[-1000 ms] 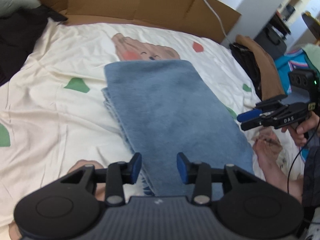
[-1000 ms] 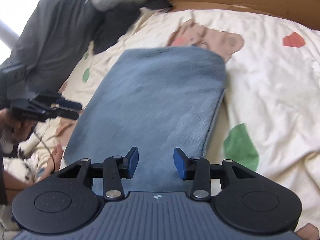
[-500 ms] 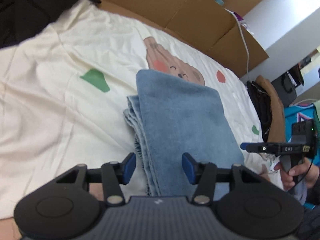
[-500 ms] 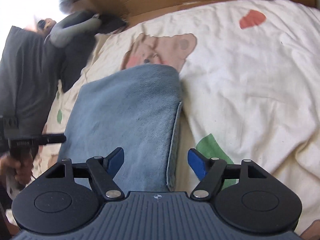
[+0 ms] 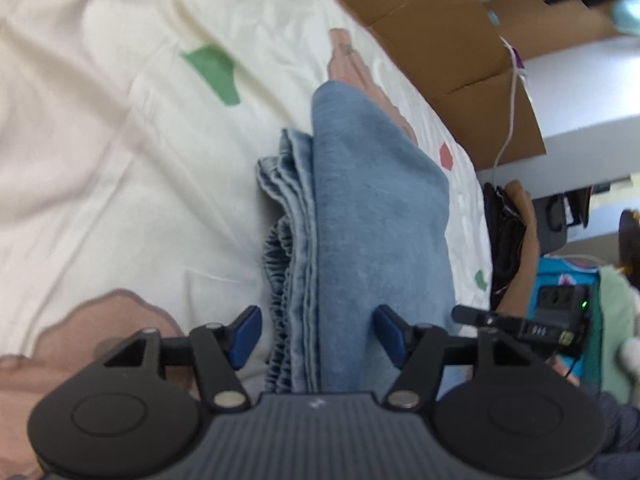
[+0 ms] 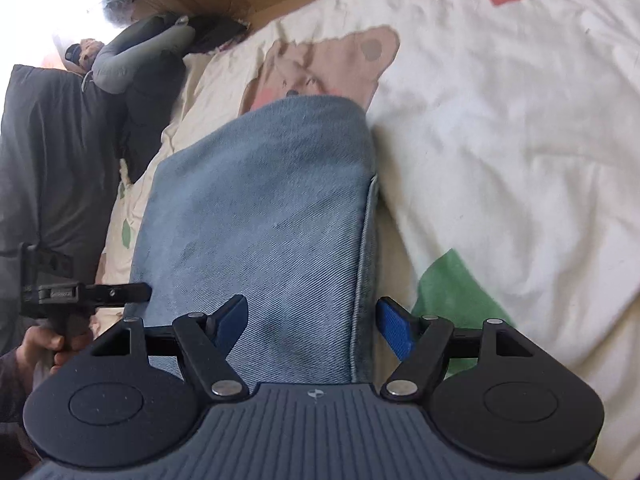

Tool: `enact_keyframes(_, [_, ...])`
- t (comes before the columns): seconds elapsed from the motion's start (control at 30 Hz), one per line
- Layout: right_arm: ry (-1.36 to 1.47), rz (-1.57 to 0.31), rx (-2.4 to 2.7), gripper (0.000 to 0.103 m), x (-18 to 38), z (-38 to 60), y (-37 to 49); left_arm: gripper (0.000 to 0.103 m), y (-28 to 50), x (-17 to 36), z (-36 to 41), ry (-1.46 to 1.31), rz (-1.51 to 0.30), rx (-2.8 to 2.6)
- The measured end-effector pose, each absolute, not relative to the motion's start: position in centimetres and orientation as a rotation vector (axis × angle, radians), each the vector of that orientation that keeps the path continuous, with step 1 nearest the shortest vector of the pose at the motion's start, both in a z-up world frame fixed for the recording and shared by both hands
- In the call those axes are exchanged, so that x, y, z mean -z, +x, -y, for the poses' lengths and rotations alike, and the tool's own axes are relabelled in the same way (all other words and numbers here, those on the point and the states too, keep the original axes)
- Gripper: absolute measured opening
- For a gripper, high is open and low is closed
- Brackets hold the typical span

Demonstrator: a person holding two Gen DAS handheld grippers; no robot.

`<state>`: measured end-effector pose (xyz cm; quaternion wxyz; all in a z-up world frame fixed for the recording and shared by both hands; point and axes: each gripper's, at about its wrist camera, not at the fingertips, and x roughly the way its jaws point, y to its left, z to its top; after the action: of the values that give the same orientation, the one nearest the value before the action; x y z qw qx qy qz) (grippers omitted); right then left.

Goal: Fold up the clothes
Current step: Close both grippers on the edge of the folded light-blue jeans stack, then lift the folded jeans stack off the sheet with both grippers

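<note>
Folded blue jeans (image 5: 372,216) flat on bear-print bed sheet (image 5: 120,152). Left gripper (image 5: 316,334) and right gripper (image 6: 312,326) both just opening, jaws apart, straddling jeans' edges, gripping nothing.

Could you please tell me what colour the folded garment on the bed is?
The folded garment is a faded light blue denim, best seen in the right wrist view.

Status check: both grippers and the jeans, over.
Left gripper open, jaws just widening, astride folded jeans' stacked edge. Right gripper open, jaws astride the opposite edge, nothing pinched. Jeans flat on bedsheet. Nothing in the way.
</note>
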<state>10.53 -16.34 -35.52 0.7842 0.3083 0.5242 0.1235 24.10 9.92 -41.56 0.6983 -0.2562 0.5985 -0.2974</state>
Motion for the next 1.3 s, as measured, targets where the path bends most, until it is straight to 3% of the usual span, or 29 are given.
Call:
enact_keyframes(0.2, [0.614, -1.229, -0.308, 0.076, 35.5, 15.5, 11.3, 0.069, 25.0, 43.4, -10.4, -0.682, -1.408, 0.686])
enact_keyframes(0.5, [0.627, -1.229, -0.254, 0.081, 36.1, 14.0, 13.0, 0.076, 25.3, 45.1, -9.9, -0.750, -1.428, 0.742])
enact_keyframes(0.53, [0.626, -1.227, -0.254, 0.082, 36.1, 14.0, 13.0, 0.074, 25.3, 45.0, -9.7, -0.737, -1.424, 0.748])
enact_keyframes(0.6, [0.624, -1.224, -0.256, 0.081, 36.0, 13.9, 13.0, 0.062, 25.2, 44.8, -9.7, -0.751, -1.414, 0.761])
enact_keyframes(0.67, [0.635, -1.217, -0.260, 0.076, 35.9, 14.2, 12.9, 0.053, 25.1, 44.6, -10.1, -0.788, -1.420, 0.758])
enact_keyframes(0.8, [0.676, -1.197, -0.261, 0.056, 35.6, 15.4, 12.5, 0.052, 25.1, 44.2, -10.0, -0.755, -1.408, 0.762])
enact_keyframes(0.97, [0.713, -1.171, -0.264, 0.057, 36.1, 16.4, 12.1, 0.064, 25.4, 45.1, -9.6, -0.782, -1.427, 0.754])
enact_keyframes(1.27, [0.799, -1.099, -0.281, 0.063, 38.0, 17.2, 12.3, 0.071, 26.1, 45.3, -7.9, -0.762, -1.424, 0.762])
enact_keyframes(1.3, [0.806, -1.094, -0.284, 0.057, 38.0, 17.2, 12.3, 0.070, 26.1, 45.3, -7.9, -0.760, -1.423, 0.765])
